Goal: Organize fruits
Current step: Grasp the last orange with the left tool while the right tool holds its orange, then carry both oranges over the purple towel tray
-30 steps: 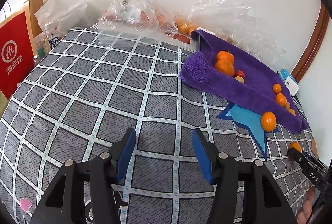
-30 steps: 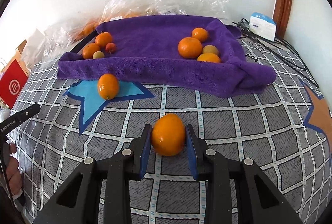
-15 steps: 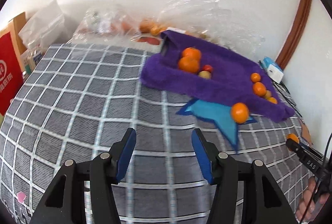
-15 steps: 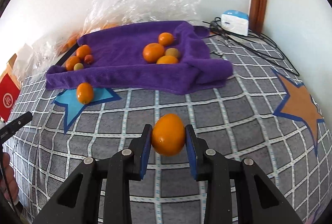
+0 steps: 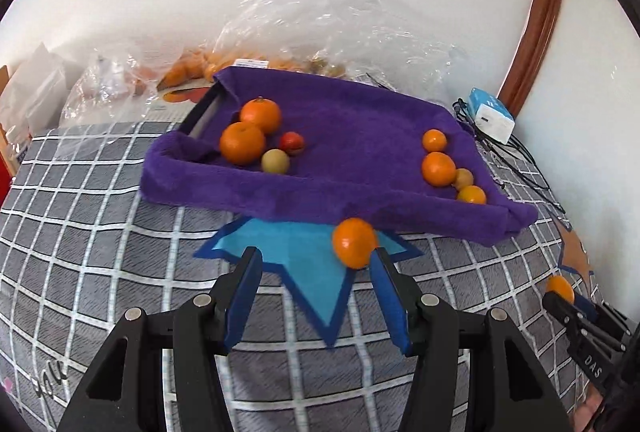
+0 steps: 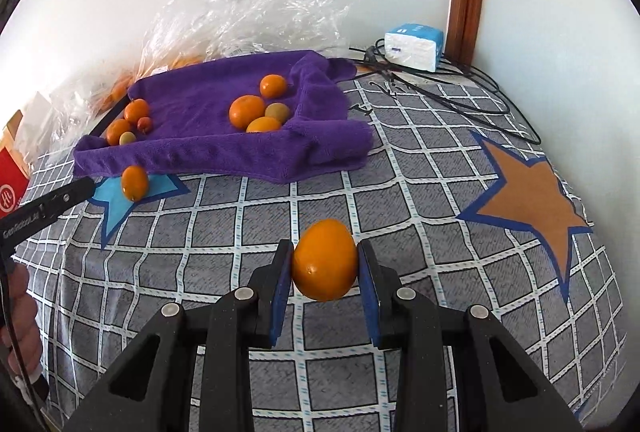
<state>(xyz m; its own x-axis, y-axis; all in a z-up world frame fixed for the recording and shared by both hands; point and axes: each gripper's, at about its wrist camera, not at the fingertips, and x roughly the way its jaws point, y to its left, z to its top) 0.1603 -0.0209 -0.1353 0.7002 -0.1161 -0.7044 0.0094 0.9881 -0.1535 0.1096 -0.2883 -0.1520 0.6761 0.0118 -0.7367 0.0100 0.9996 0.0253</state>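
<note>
Ahead of your left tongs [image 5: 316,290] an orange [image 5: 354,242] lies on the star patch [image 5: 298,252], just before the towel [image 5: 360,136] with fruit at both its ends, bags [image 5: 280,28] behind it, while your right tongs [image 6: 323,280], off to the right, pinch another orange [image 6: 325,265].

Bare checked cloth [image 6: 240,232] lies open; purple towel [image 6: 224,152] blocks behind.

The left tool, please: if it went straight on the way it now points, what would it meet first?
Probably the blue star on the checked cloth, since the open left tool points downward. The loose orange lies near its right finger; depth is unclear.
</note>
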